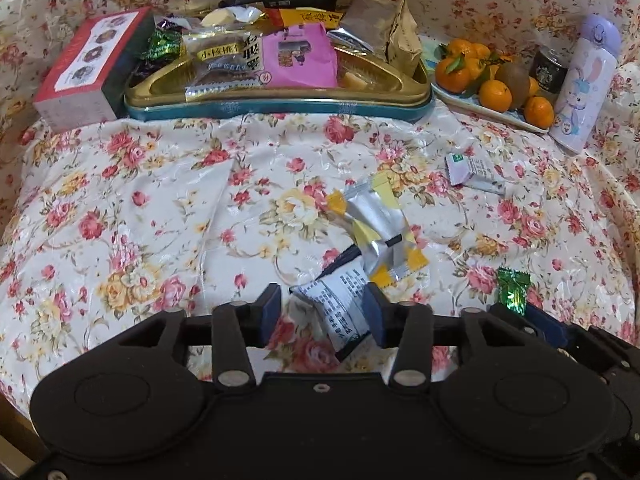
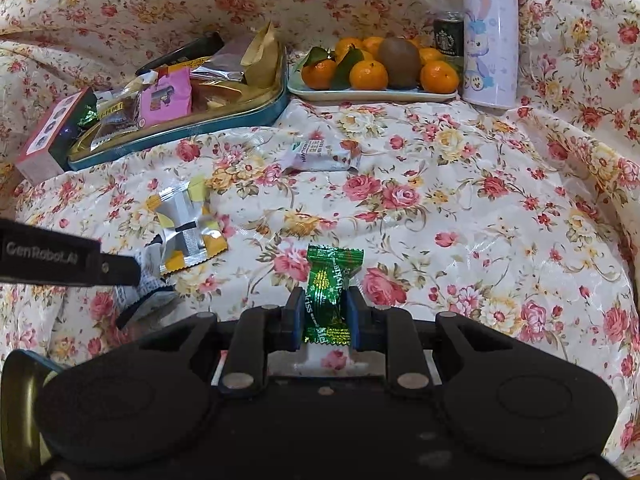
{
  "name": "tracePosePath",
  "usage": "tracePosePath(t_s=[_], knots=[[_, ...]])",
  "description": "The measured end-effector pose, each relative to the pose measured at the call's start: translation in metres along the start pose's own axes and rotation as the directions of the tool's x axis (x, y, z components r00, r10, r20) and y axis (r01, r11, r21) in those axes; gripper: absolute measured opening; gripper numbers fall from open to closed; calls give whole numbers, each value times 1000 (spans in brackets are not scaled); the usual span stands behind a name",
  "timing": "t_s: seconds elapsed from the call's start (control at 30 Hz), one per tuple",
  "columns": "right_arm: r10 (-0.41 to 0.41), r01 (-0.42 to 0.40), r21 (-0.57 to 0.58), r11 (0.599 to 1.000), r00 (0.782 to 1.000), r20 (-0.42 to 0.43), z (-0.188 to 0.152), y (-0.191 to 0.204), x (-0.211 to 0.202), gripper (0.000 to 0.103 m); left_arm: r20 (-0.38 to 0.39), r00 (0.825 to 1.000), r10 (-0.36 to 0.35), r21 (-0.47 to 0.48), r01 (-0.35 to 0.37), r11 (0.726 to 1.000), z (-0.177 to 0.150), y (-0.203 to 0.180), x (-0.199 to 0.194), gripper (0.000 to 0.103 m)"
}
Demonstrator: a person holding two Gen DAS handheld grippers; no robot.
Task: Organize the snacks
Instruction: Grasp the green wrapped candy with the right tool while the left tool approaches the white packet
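At the table's point(image 1: 120, 208) far left corner stands a red box point(image 1: 84, 72), and beside it along the far edge the tin point(image 1: 280, 102), heaped with snacks. Near the front edge the left gripper point(image 1: 324, 312) is about half open, straddling a white packet point(image 1: 340, 300); the right pad seems to touch it, the left stands clear, so nothing is gripped. A silver-yellow wrapper point(image 1: 380, 232) overlaps that packet and could be dragged along when the jaws close. To the right, the right gripper point(image 2: 322, 314) is clamped on a green candy point(image 2: 328, 292). Its slick foil could slip free on the way to the tin, and the heap there may spill.

The left view shows the straddle; the right view alone shows the pinch, and the left gripper only from the side.
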State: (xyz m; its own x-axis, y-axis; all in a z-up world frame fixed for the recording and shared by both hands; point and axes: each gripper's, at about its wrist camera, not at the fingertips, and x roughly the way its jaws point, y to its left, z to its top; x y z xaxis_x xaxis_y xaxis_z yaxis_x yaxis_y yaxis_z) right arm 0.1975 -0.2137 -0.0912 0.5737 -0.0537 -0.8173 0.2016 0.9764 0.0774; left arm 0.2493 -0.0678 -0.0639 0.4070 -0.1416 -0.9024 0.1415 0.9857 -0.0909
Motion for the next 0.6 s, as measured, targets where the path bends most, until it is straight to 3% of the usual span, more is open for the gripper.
tracePosePath(t_s=[0.33, 0.6], knots=[[17, -16, -18, 1000, 1000, 23, -4, -2, 0, 23, -25, 1000, -20, -26, 19, 999, 3, -3, 4, 57], [26, -26, -12, 1000, 999, 24, -4, -3, -1, 23, -29, 1000, 5, -5, -5, 1000, 1, -12, 8, 58]])
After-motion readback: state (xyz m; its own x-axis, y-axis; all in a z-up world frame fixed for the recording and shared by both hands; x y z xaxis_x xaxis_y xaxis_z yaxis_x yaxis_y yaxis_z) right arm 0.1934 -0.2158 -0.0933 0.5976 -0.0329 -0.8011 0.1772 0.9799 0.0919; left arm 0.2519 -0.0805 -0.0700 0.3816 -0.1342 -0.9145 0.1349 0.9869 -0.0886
